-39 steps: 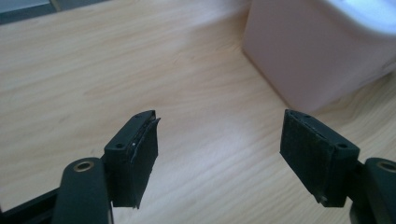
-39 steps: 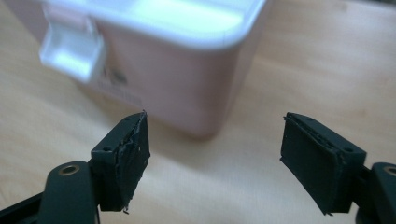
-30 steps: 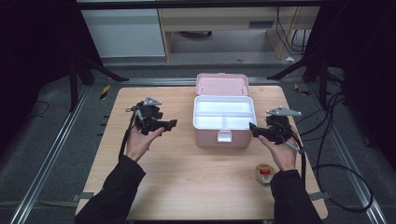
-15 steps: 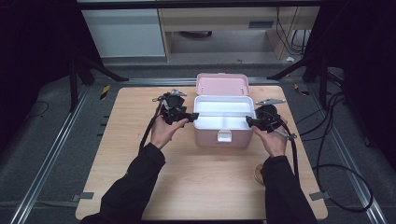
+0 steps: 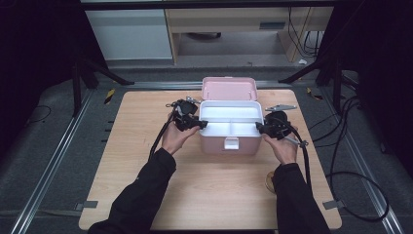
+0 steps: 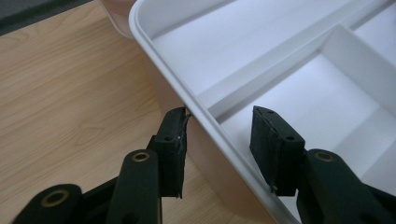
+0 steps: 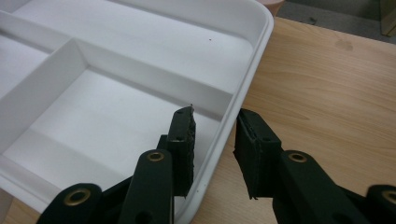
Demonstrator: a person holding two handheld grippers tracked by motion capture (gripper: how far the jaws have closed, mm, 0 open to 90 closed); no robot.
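The open pink box (image 5: 229, 141) sits mid-table with its white divided tray (image 5: 229, 121) on top, long axis running 9 to 3 o'clock. The left gripper (image 5: 200, 125) straddles the tray's 9 o'clock rim (image 6: 187, 100), the right gripper (image 5: 259, 127) its 3 o'clock rim (image 7: 252, 79); each has one jaw inside, one outside. Both pairs of jaws have just been closing, half-narrowed, pads not yet clearly pressing the rim. Both hands are equally near, so a level lift looks next.
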